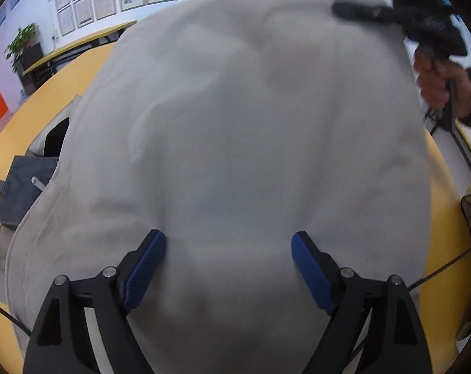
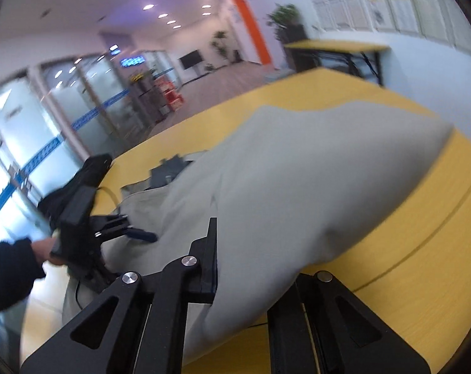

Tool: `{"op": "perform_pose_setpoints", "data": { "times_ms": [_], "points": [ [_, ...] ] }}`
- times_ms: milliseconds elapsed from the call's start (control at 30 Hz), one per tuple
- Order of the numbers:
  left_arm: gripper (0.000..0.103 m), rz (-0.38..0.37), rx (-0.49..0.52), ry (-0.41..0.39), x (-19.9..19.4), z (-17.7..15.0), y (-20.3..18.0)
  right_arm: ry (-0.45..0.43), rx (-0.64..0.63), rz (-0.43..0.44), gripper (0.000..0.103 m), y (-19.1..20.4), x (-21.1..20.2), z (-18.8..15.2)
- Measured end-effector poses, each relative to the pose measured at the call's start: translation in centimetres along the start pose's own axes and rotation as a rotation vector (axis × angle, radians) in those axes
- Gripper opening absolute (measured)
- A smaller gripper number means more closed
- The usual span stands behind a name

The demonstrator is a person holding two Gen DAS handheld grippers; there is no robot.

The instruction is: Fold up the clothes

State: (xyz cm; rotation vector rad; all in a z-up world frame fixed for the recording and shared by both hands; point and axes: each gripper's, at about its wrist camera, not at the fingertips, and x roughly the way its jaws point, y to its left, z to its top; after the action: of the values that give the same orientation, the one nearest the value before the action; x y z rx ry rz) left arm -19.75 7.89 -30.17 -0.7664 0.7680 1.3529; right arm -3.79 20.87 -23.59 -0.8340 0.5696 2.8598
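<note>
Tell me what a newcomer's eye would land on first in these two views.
First, the big pale grey garment spread over the yellow table, filling most of the left wrist view. Next, the left gripper standing wide open just over the cloth's near part, blue pads clear of it. Then the right gripper, shut on a bunch of the same cloth and drawing it up off the table.
</note>
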Motion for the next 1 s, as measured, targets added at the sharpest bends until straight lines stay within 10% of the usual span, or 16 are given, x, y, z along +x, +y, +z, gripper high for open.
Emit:
{"op": "perform_pose_setpoints", "data": {
  "times_ms": [133,600,1000],
  "points": [
    [0.09,-0.024,0.046,-0.009,1.0,1.2,-0.8,-0.031,-0.204,0.125,0.007,6.6,-1.2,-0.2],
    [0.103,0.017,0.028,-0.029,1.5,1.5,-0.7,0.03,-0.324,0.227,0.008,13.4,3.7,-5.0],
    [0.101,0.089,0.016,0.092,-5.0,-6.0,0.8,0.053,-1.162,0.183,0.007,24.1,7.8,-12.9]
  ]
}}
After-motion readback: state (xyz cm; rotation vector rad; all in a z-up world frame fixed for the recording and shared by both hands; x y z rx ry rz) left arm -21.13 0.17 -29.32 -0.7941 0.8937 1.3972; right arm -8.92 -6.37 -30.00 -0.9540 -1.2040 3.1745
